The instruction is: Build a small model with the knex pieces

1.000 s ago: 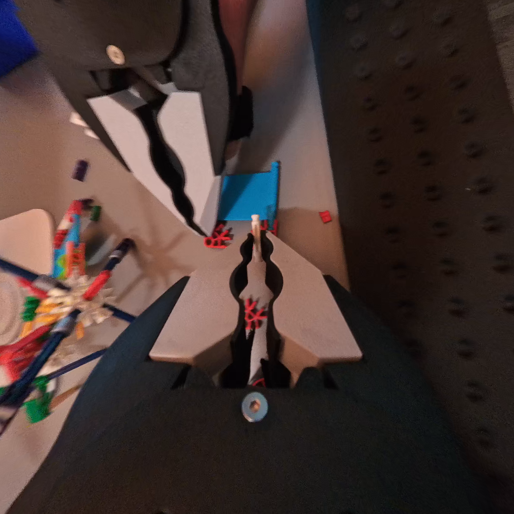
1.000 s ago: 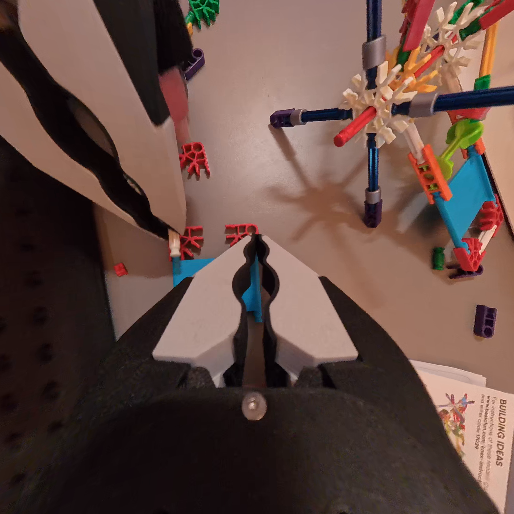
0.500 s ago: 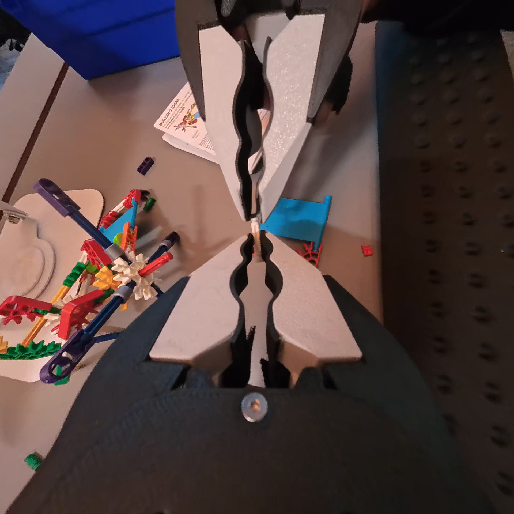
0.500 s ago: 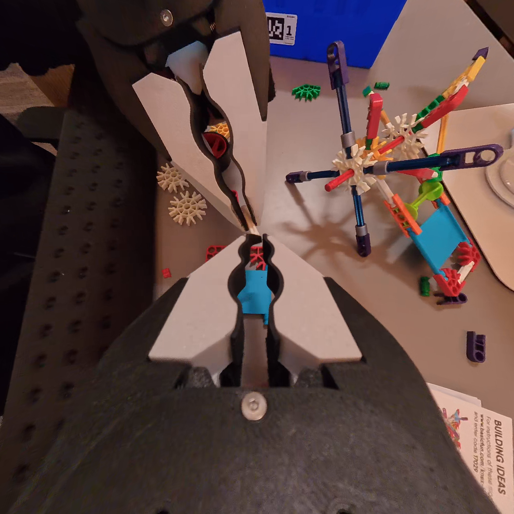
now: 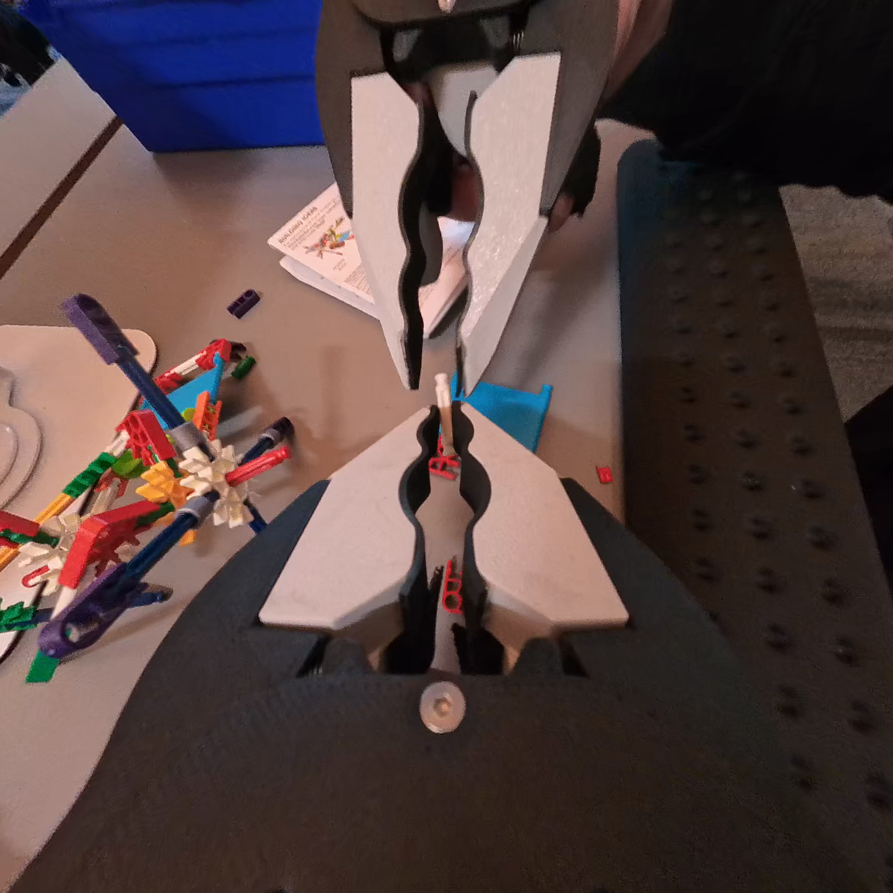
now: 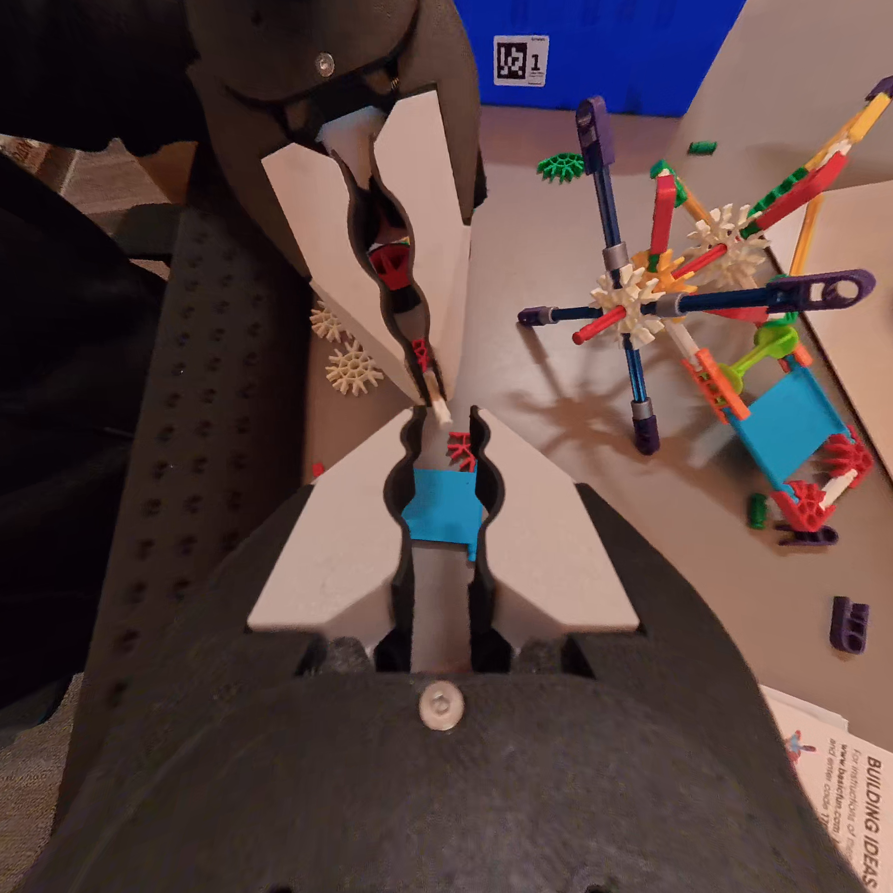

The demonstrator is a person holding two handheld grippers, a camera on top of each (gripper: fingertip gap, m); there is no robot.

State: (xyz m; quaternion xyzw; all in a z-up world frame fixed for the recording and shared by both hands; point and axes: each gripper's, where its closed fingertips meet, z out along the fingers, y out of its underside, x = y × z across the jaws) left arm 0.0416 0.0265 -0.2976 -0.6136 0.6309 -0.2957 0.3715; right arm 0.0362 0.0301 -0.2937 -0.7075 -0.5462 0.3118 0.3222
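My left gripper (image 5: 444, 410) is shut on a short white rod (image 5: 441, 394) that sticks out past its tips. A red connector (image 6: 420, 352) shows between its fingers behind the rod; I cannot tell if they are joined. My right gripper (image 6: 445, 411) is open, tip to tip with the left gripper (image 6: 432, 398), and the rod's end (image 6: 440, 410) sits at its mouth without being clamped. In the left wrist view the right gripper (image 5: 439, 384) comes down from above. A blue panel (image 6: 442, 507) and a red connector (image 6: 461, 449) lie on the table below.
A colourful rod-and-connector model (image 6: 676, 290) stands beside the grippers, also in the left wrist view (image 5: 193, 473). A blue bin (image 6: 604, 29) is at the back. A booklet (image 5: 328, 251), two white snowflake connectors (image 6: 352, 369) and a black perforated mat (image 5: 725, 435) lie around. My left and right fingertips are right by each other.
Both grippers rose from low over the table and now meet tip to tip. The right gripper's jaws have opened at the rod's end. The left still holds the rod.
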